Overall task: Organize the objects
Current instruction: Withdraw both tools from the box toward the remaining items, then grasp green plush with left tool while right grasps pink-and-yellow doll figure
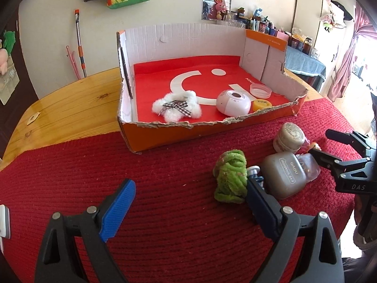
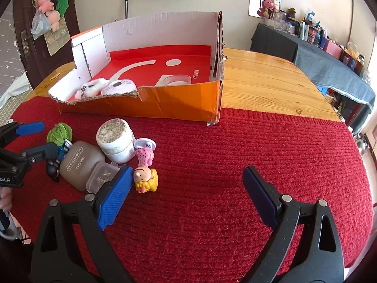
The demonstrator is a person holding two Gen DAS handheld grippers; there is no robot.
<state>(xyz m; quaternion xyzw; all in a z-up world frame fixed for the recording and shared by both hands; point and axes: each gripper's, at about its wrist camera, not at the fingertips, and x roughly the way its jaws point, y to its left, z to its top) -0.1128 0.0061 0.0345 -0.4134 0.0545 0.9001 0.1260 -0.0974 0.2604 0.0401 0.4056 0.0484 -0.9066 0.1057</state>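
A green yarn scrunchie [image 1: 230, 176], an eye shadow case [image 1: 286, 173], a white jar [image 2: 116, 141] and a doll figurine [image 2: 145, 173] lay clustered on the red knitted mat [image 2: 235, 153], near the orange cardboard box [image 1: 165, 134]. The left gripper [image 1: 190, 207] and the right gripper [image 2: 186, 195] hovered spread wide, holding nothing.

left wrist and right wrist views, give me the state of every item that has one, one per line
left gripper: open, jaws empty
right gripper: open, jaws empty
orange cardboard box: topless, front wall torn low
white fluffy bow clip: in box
white round plastic gadget: in box
yellow round tin: in box, shut
clear lid: in box
white round jar: upright on mat, capped
grey eye shadow case: closed, on mat
green yarn bundle: on mat
cartoon figurine: lying down
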